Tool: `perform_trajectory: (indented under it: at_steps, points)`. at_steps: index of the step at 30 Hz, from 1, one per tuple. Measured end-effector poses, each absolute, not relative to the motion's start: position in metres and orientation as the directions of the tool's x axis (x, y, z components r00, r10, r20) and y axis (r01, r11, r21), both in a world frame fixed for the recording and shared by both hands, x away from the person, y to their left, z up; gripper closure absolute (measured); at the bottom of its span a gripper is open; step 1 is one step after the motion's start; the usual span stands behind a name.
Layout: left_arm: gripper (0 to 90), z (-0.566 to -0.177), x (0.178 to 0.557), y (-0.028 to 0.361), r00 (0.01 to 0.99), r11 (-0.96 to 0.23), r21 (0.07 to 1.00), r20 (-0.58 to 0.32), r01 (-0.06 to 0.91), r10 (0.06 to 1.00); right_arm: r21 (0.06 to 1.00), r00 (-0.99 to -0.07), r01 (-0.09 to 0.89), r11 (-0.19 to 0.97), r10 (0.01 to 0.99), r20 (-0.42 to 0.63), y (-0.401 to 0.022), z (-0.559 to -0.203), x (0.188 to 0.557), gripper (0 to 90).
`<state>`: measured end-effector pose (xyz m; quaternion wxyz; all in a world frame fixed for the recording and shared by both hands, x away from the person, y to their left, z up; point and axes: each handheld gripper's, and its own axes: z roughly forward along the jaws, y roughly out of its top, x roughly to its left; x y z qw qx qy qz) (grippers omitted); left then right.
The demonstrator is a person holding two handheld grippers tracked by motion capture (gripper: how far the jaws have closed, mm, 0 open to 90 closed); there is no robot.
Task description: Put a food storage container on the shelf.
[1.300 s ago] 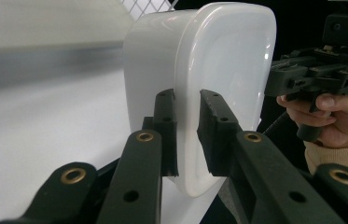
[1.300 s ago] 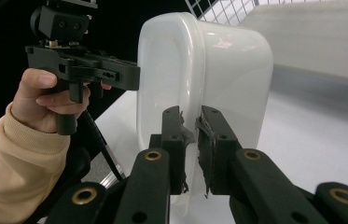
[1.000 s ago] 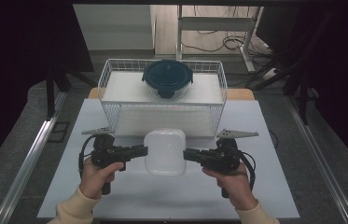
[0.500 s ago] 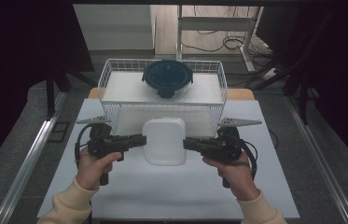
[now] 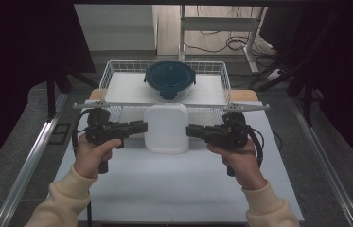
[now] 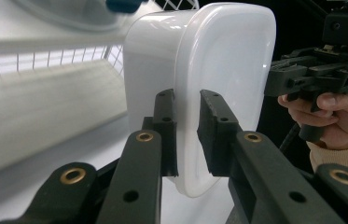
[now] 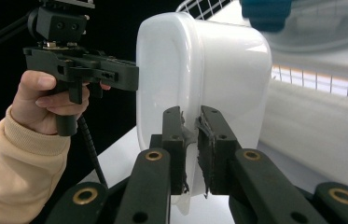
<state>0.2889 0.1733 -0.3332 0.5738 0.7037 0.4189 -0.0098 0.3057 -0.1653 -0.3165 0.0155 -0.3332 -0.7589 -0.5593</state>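
Observation:
A white rounded-rectangular container [image 5: 166, 128] hangs above the table just in front of the wire basket [image 5: 109, 71], held from both sides. My left gripper [image 5: 145, 126] is shut on its left rim, and my right gripper [image 5: 188, 130] is shut on its right rim. In the left gripper view the jaws [image 6: 188, 100] pinch the container's edge [image 6: 223, 60], with the other gripper [image 6: 274, 79] beyond. In the right gripper view the jaws [image 7: 190, 114] clamp the opposite edge of the container [image 7: 227, 70]. A dark blue lidded round container [image 5: 170, 78] sits inside the basket.
The white table surface [image 5: 164, 184] stretches toward the person beneath the held container. Metal rails run along both sides of the table. Behind the basket are cables and a desk frame on the floor.
Both grippers have carried the white container up and away from the person, so it now reaches the basket's front wall. The blue container has not moved.

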Motion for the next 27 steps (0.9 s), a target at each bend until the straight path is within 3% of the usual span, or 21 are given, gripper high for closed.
perform_trajectory:
  at_steps: [14, 27]
  points:
    - [77.9, -0.291, 0.306, 0.171, 0.674, -0.019, 0.833, -0.434, 0.553, 0.599, 0.859, -0.792, 0.488, 0.157, 0.494, 0.359, -0.167, -0.28, 0.323, 81.2]
    - [78.0, -0.261, 0.335, 0.166, 0.666, -0.033, 0.829, -0.423, 0.558, 0.614, 0.851, -0.785, 0.509, 0.128, 0.475, 0.398, -0.172, -0.259, 0.354, 81.4]
